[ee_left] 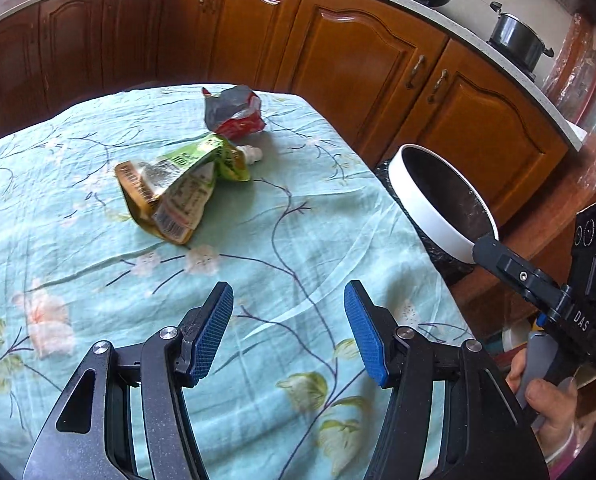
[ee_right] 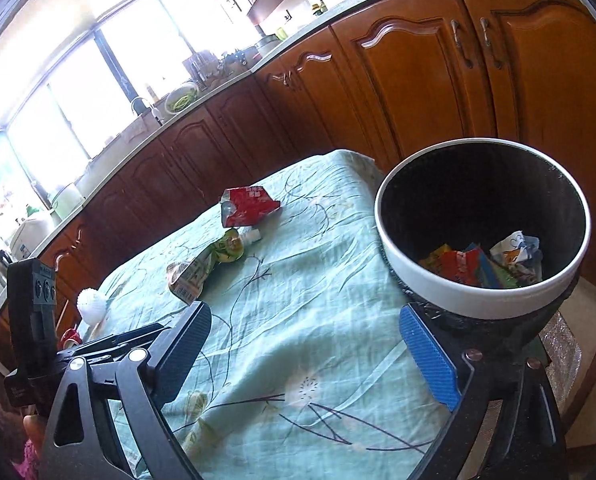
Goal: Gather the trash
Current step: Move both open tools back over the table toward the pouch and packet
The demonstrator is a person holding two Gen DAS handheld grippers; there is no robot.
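- Left gripper [ee_left: 288,332]: jaws spread, empty, above the floral tablecloth [ee_left: 258,240].
- Right gripper [ee_right: 306,354]: released, empty, beside the white-rimmed bin [ee_right: 474,304].
- Green pouch [ee_left: 178,188]: mid-table; light, crumpled, slippery; pinch a folded edge.
- Red wrapper [ee_left: 234,114]: beyond it, thin foil, probably empty.
- Bin: off the table's right edge, holding wrappers [ee_right: 486,266].

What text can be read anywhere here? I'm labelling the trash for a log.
"DAS": on the right claw's black body.
"100": on the green pouch; its other print and barcode digits are too small.
Red wrapper: white characters, blurred.
Wrappers in the bin: unreadable.
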